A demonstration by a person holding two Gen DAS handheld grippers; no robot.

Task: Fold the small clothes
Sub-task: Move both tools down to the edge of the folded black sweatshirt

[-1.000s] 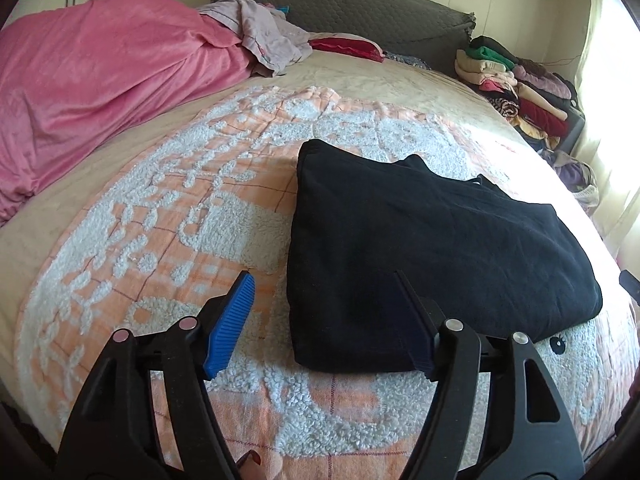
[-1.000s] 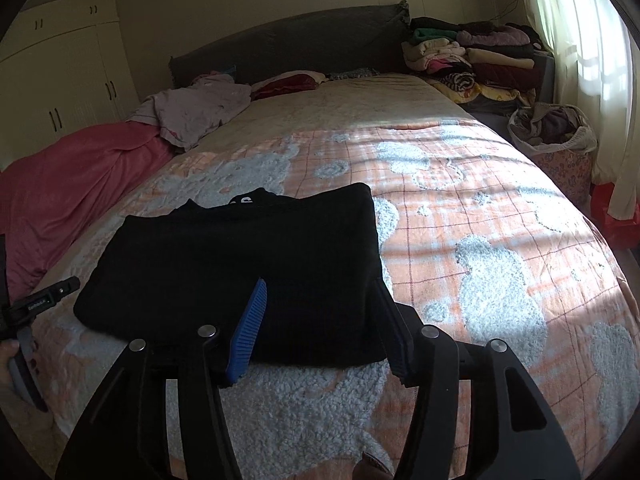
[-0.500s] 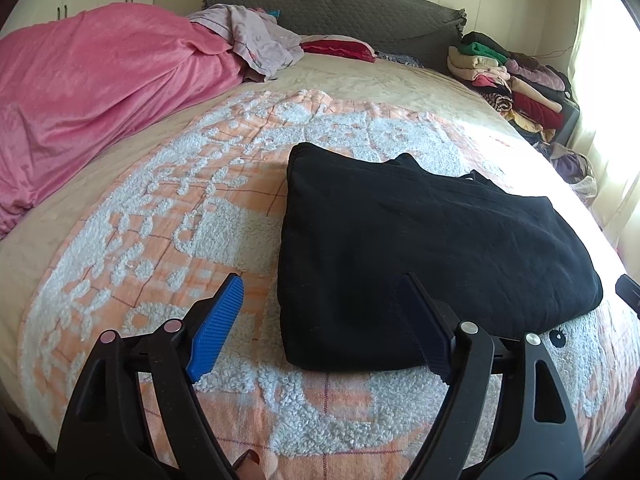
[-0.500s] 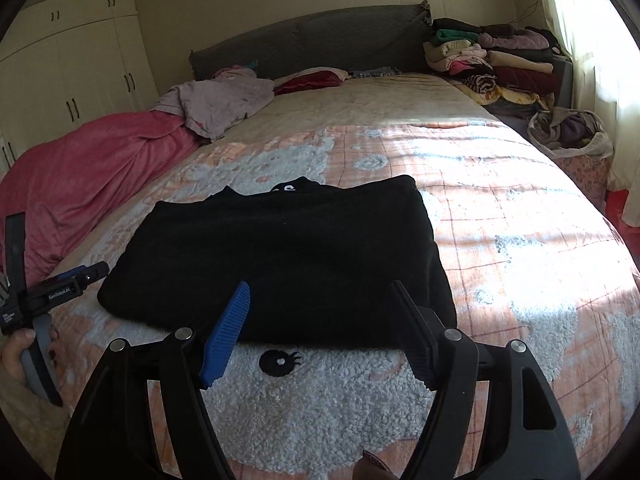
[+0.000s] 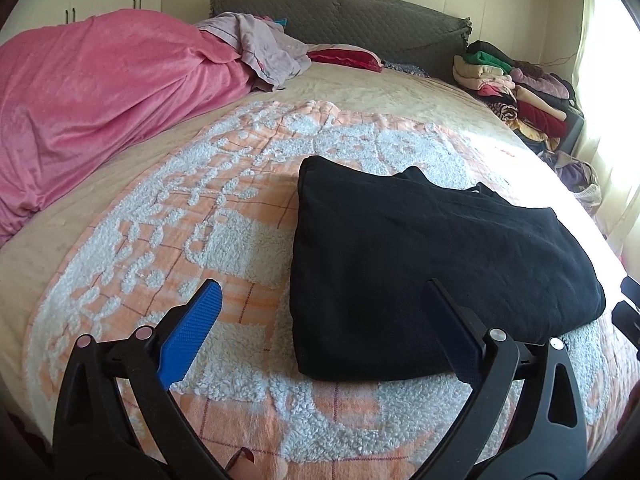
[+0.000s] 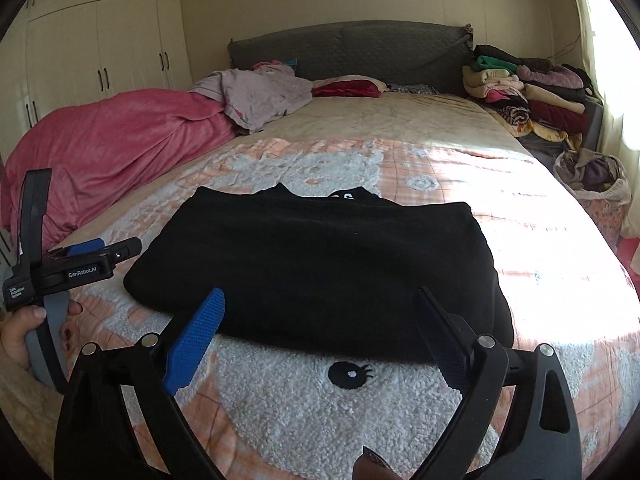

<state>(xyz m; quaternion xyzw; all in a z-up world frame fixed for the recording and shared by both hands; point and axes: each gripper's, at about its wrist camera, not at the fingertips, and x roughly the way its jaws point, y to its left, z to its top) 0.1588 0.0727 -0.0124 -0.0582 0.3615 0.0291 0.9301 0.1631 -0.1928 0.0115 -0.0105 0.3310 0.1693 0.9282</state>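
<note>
A black garment (image 5: 420, 260) lies folded into a flat rectangle on the orange-and-white fleece blanket (image 5: 224, 236). My left gripper (image 5: 320, 292) hovers at its near left corner, jaws opening wide, pads touching nothing. In the right wrist view the black garment (image 6: 320, 264) sits straight ahead, and my right gripper (image 6: 320, 296) hangs just before its near edge, jaws also opening, nothing pressed between them. The left gripper (image 6: 120, 252), held in a hand, shows at the left of that view. A sliver of the right gripper (image 5: 628, 304) shows at the right edge.
A pink blanket (image 5: 100, 112) is heaped along the bed's left side, with lilac clothes (image 5: 264, 48) and a red pillow (image 5: 344, 56) near the grey headboard (image 5: 360, 16). A pile of folded clothes (image 6: 532, 92) and a laundry basket (image 6: 596, 180) stand at the right.
Both grippers' jaws have spread wider. The right gripper has shifted sideways, so the black garment now sits centred before it. The left gripper has stayed where it was.
</note>
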